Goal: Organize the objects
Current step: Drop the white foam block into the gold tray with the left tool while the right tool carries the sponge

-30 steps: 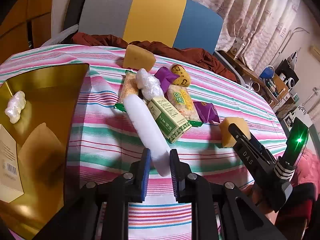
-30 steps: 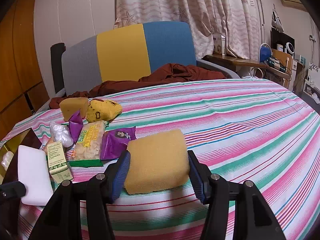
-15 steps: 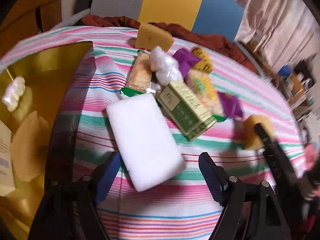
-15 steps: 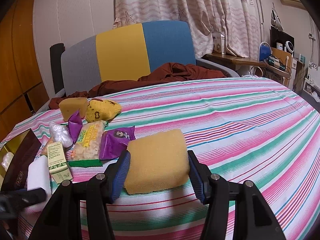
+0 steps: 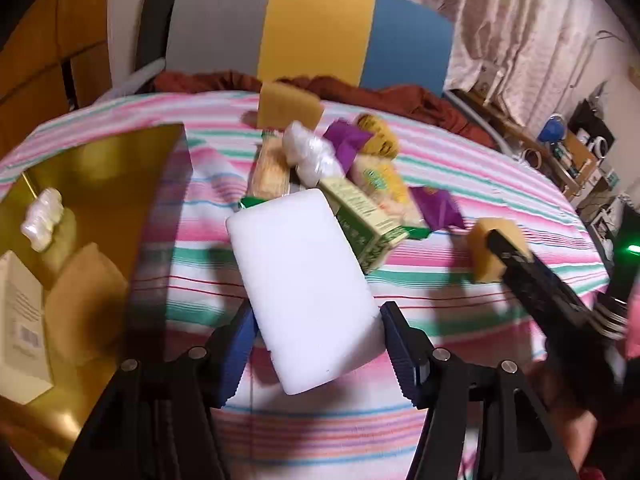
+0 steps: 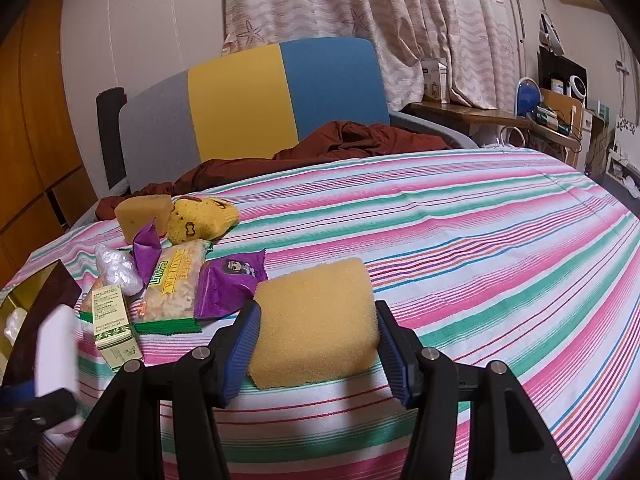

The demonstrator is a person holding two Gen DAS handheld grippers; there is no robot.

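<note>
The white block (image 5: 304, 280) lay flat on the striped cloth (image 5: 460, 184) between the blue pads of the left gripper (image 5: 316, 344). Its near end sat in the gap, the far end reaching toward the pile of snacks. The jaws had just been closing; both pads stood right at the block's sides, but the blur kept me from telling whether they pressed it.

The right gripper (image 6: 316, 344) pinched a yellow sponge (image 6: 316, 320), one pad on each flank, the sponge's underside on the cloth near the table's front edge.

Of writing, little could be read. The clear cracker pack (image 6: 176, 284) carried yellow lettering that looked like "WEIDA", not sharp enough to be sure. The green box (image 6: 112, 320) bore small print I could not make out, and the purple pack (image 6: 228, 280) showed a cartoon face. The cream box (image 5: 20, 328) in the gold tray (image 5: 108, 168) had a barcode.

Counted: two yellow sponges on the cloth, the gripped one and another (image 6: 142, 216) near the far edge by the sofa; one white block; one green box; two clear cracker packs (image 5: 272, 168); one purple pack and one purple twist (image 6: 146, 248); one yellow patterned pouch (image 6: 204, 218); one wad of clear plastic (image 6: 116, 270) on the cloth. The tray at the left edge held one pearly wad (image 5: 42, 218), the cream box and one tan piece (image 5: 84, 292).
</note>
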